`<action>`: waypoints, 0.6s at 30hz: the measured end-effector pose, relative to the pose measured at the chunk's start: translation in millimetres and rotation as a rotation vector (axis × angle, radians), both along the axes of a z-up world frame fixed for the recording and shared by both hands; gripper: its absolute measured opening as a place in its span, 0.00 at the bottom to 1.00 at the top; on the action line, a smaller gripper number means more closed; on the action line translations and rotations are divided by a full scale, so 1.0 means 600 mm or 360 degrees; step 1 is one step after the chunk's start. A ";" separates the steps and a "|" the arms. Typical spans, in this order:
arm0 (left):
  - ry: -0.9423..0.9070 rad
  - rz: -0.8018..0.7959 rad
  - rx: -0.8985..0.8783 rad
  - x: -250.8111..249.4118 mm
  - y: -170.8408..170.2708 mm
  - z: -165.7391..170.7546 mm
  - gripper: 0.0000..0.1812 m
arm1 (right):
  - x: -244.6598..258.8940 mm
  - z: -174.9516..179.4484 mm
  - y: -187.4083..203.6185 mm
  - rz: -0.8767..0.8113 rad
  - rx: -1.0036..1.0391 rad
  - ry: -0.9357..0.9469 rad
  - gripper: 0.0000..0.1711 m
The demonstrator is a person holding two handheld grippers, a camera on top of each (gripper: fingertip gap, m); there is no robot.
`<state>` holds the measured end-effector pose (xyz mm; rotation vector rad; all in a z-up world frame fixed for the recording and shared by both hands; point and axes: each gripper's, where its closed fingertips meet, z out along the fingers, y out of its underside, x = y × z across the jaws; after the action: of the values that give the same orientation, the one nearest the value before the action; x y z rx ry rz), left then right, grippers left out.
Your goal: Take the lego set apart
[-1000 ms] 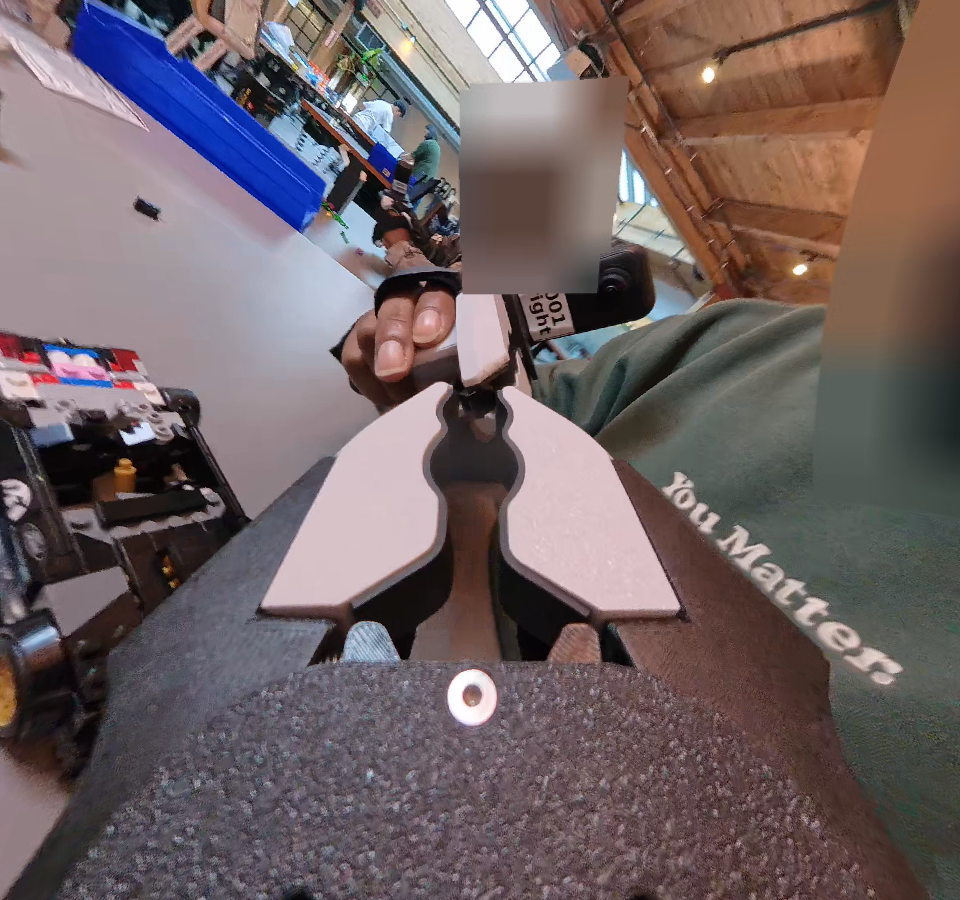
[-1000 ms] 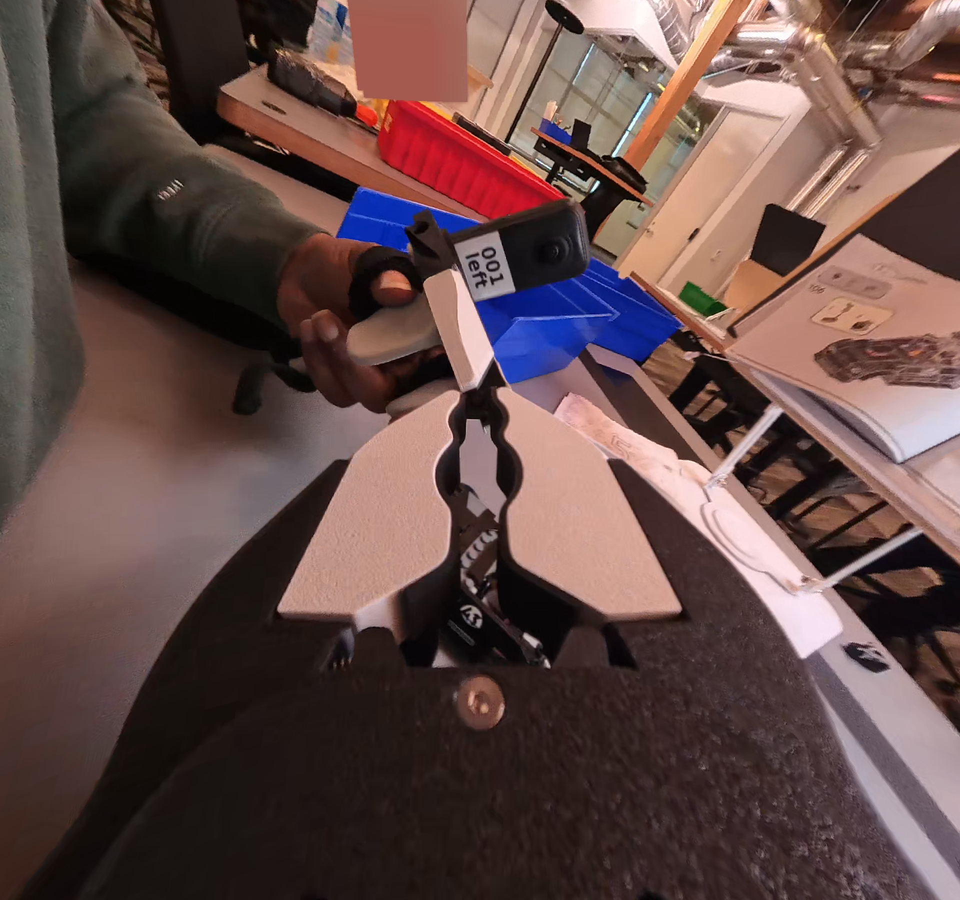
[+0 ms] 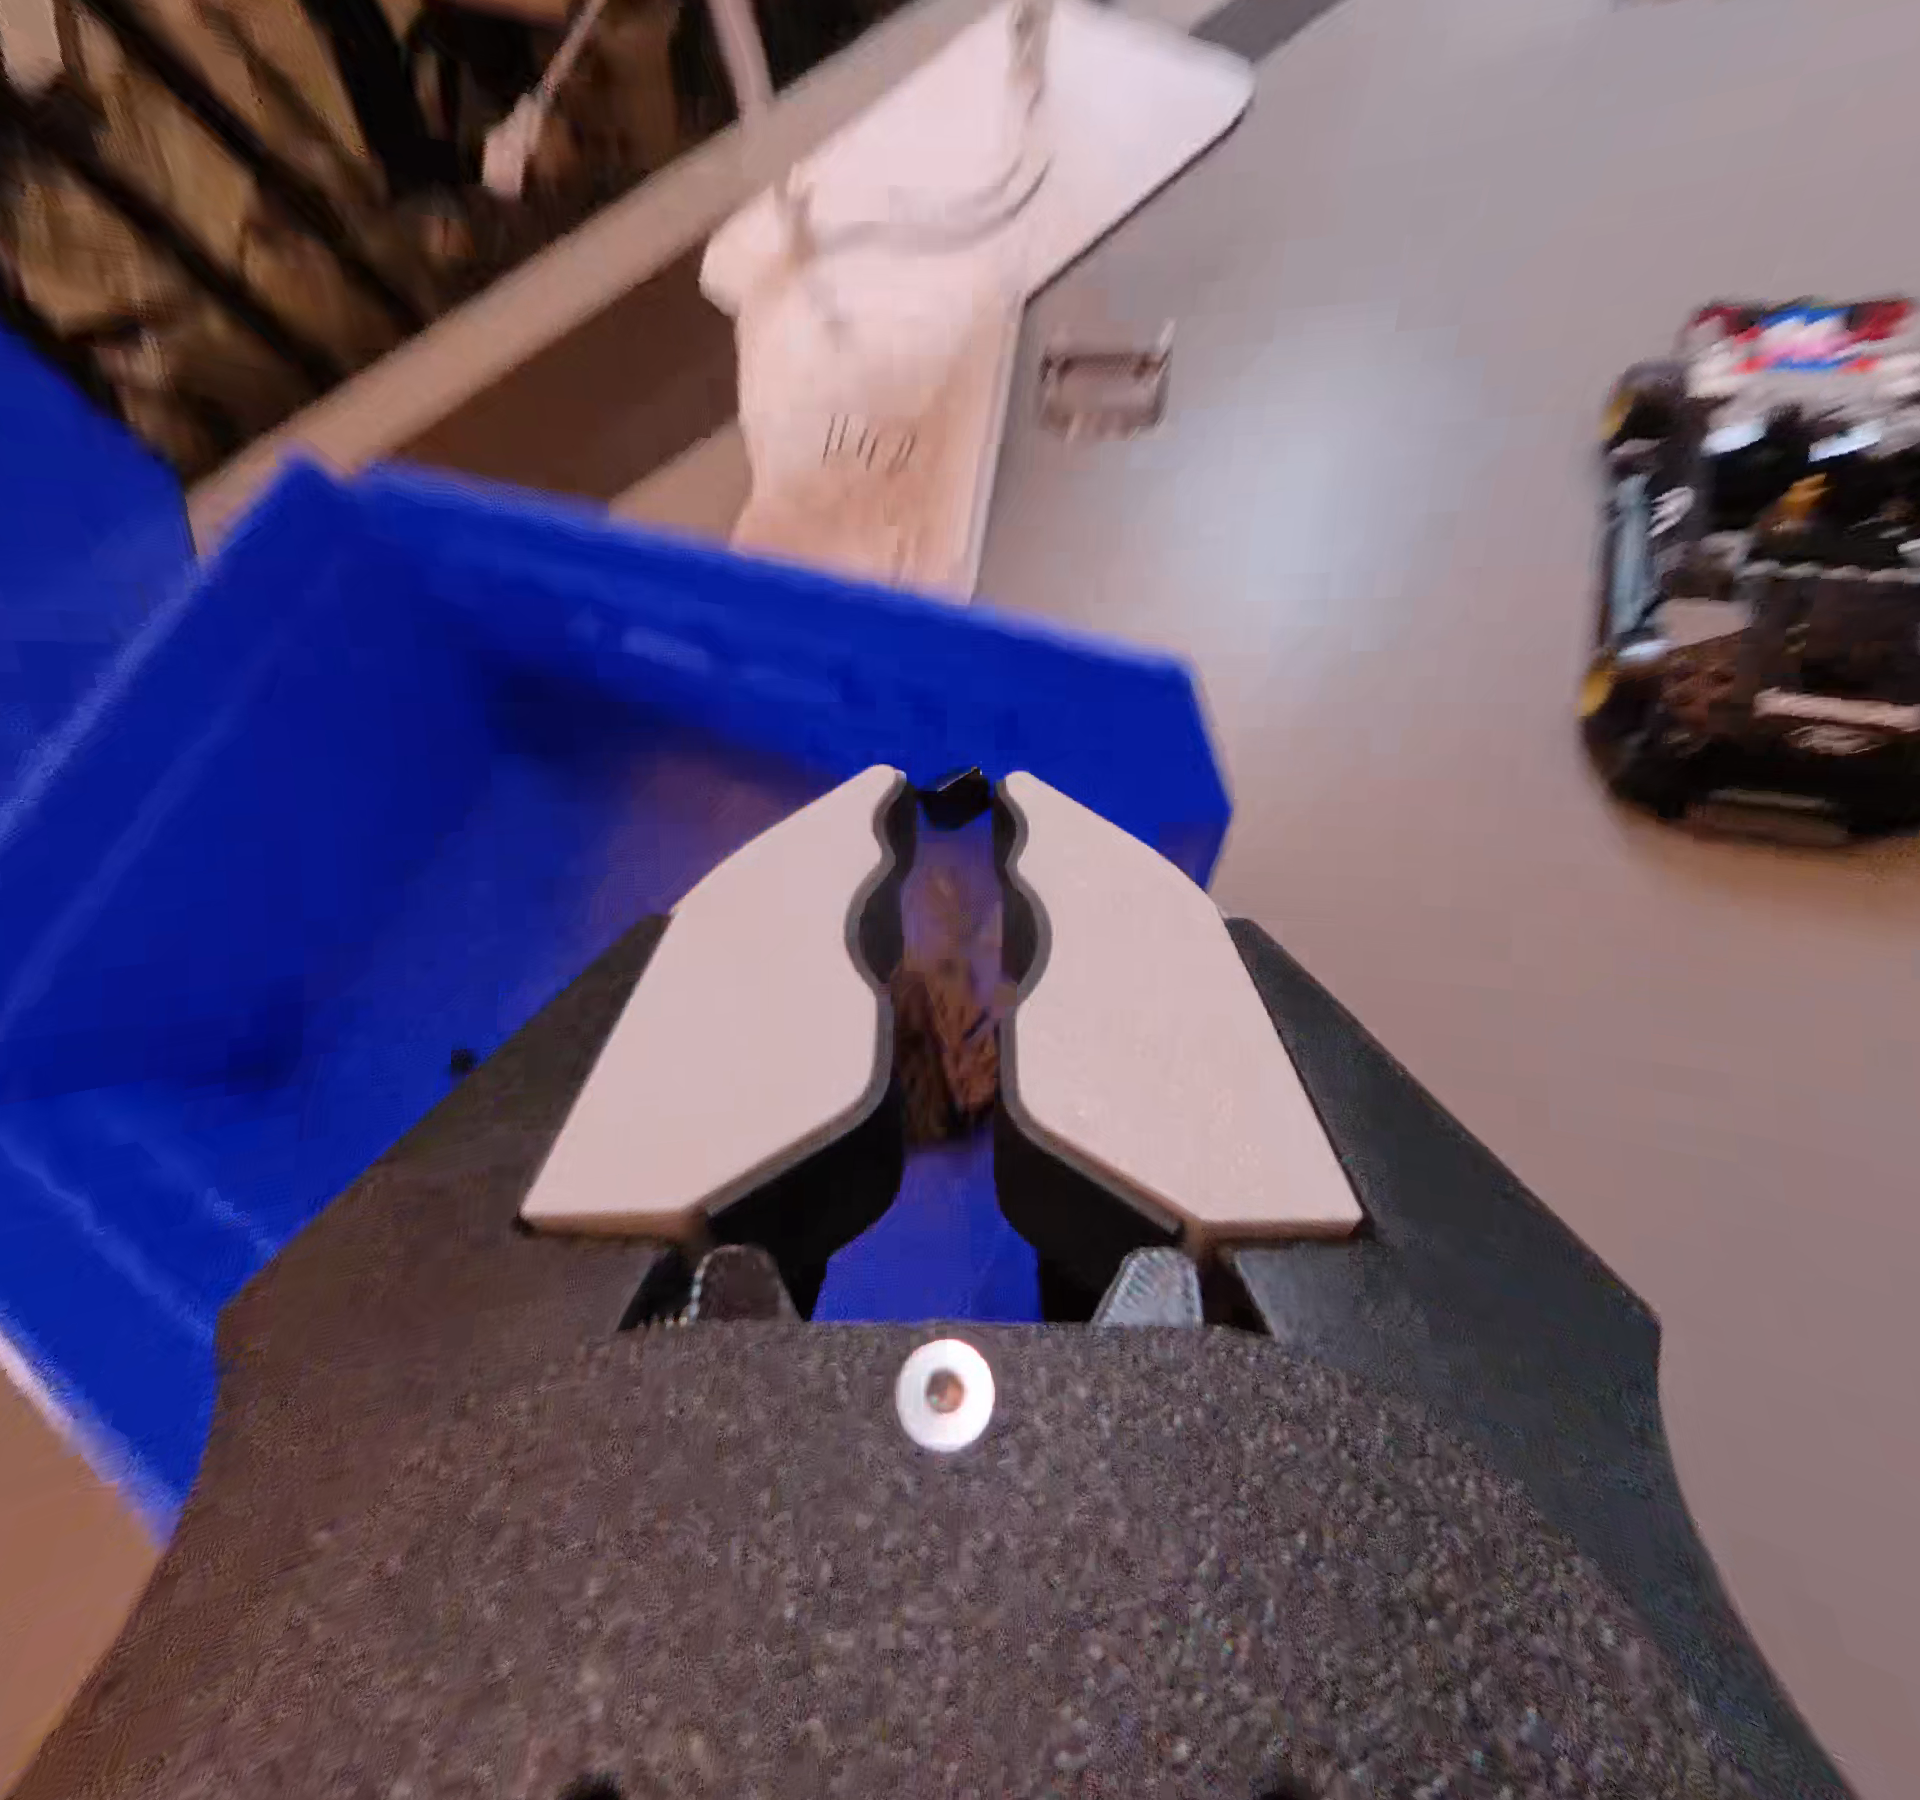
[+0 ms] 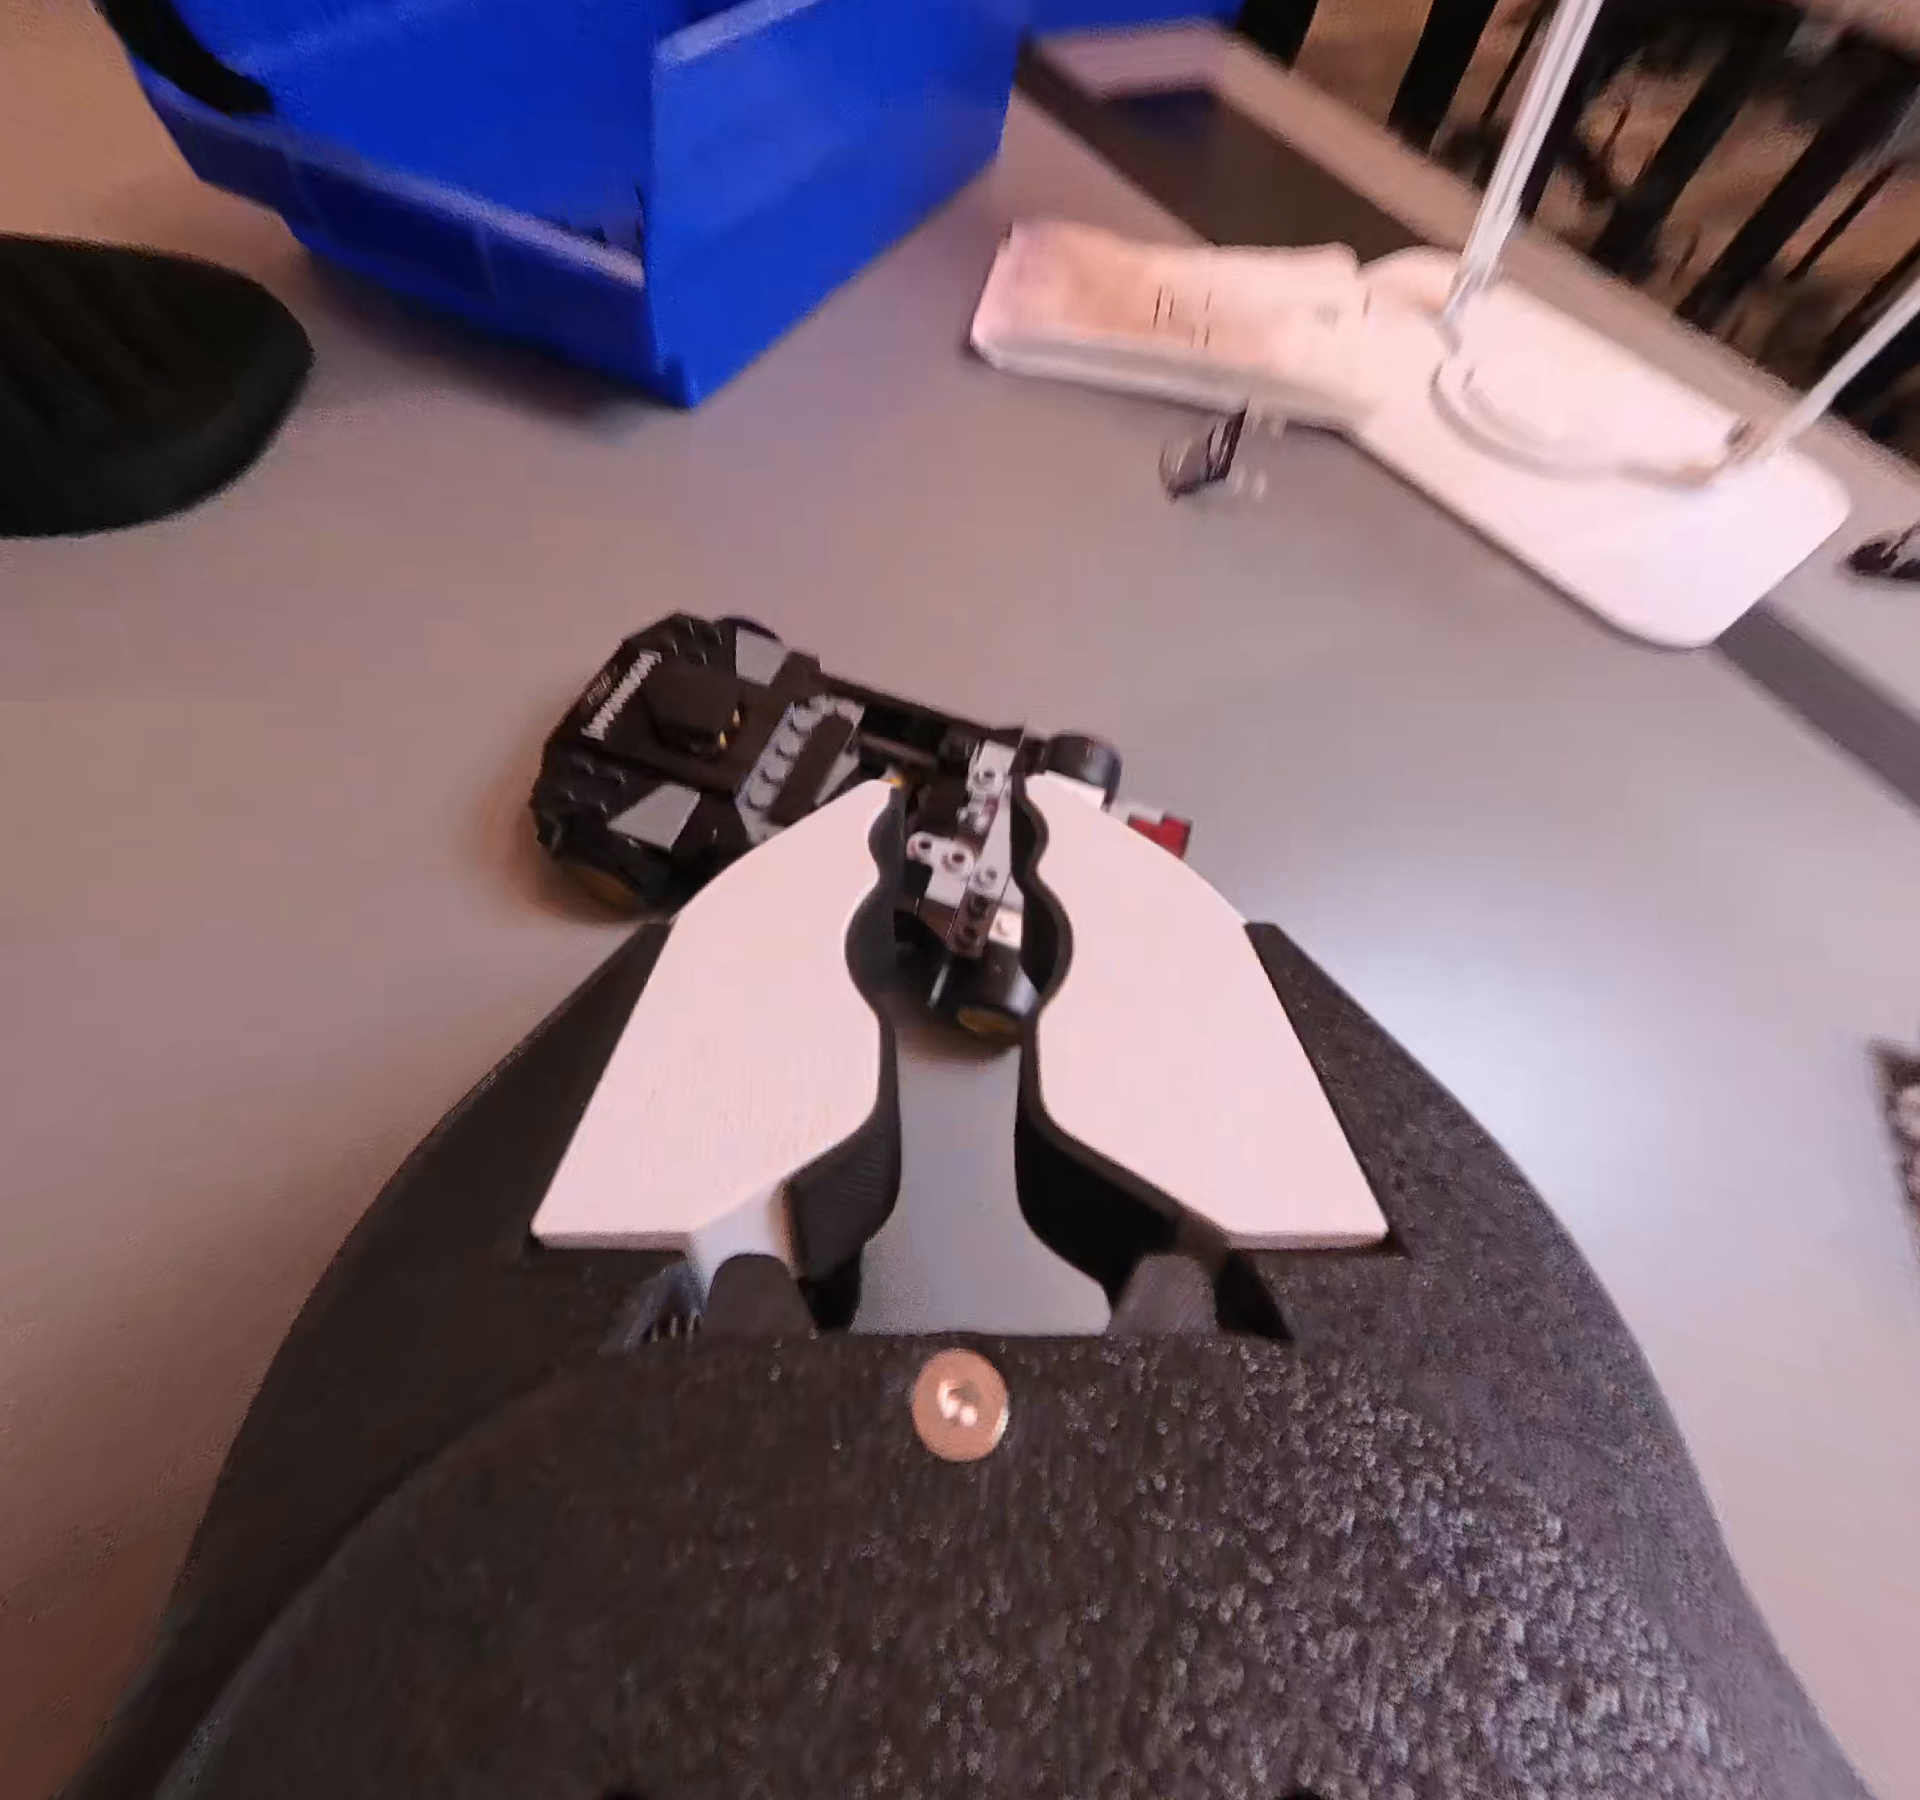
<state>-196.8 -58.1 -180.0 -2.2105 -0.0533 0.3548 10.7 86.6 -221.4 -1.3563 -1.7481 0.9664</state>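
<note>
The left gripper [image 3: 951,789] hangs over the blue bin [image 3: 436,763] with its fingers nearly together on a small black piece [image 3: 954,796] at the very tips, probably so that the piece falls inside the bin when released. The lego car [image 4: 727,763] sits on the grey table [image 4: 364,711], well apart from the bin. The right gripper [image 4: 956,794] is above its rear part, fingers a little apart; whether they pinch the car I cannot tell.
</note>
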 end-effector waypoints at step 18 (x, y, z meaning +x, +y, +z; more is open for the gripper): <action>-0.0640 -0.0880 0.0540 0.227 0.042 0.058 0.24 | -0.020 -0.064 -0.004 -0.0189 -0.0056 -0.0460 0.10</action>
<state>-60.9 -32.9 -145.3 -1.8327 0.2579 -0.3800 -1.4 84.4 -259.7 -1.6703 -1.8407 0.7686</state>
